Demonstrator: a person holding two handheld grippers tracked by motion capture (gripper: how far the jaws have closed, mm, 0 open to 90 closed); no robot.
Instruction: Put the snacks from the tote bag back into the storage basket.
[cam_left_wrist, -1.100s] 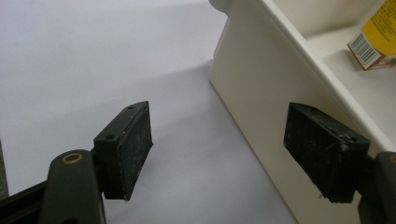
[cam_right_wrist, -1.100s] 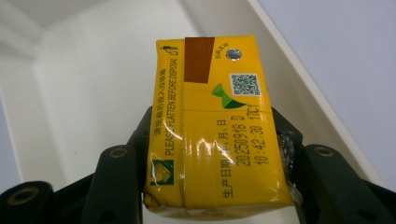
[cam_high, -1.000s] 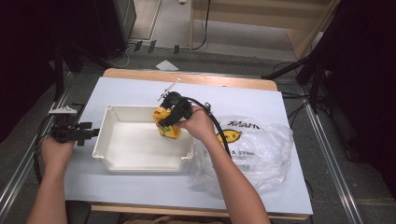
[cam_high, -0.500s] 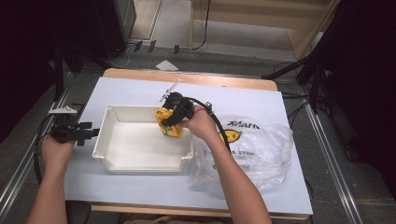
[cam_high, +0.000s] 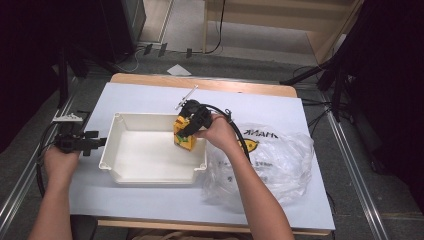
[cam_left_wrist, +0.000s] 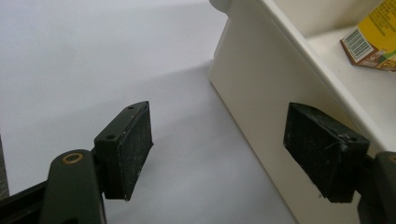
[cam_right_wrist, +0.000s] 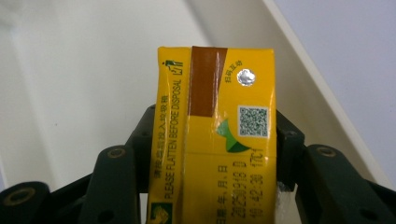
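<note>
Our right claw (cam_right_wrist: 210, 154) pinches a yellow drink carton (cam_right_wrist: 212, 140), one jaw pressed against each long side of it. In the high view that claw (cam_high: 186, 131) holds the carton (cam_high: 184, 136) upright inside the white tray (cam_high: 150, 172), in the tray's corner at about two o'clock, just beside the far wall. The carton's top face shows a foil-sealed straw hole and a brown strip. Behind the right hand, at three to four o'clock from the tray, a crumpled clear plastic bag (cam_high: 280, 165) lies on the desk (cam_high: 125, 95), touching the tray's right rim. Our left claw (cam_left_wrist: 219, 149) stands spread with nothing between its jaws; it sits on the desk at nine o'clock of the tray (cam_left_wrist: 252, 93), close against the outer wall.
</note>
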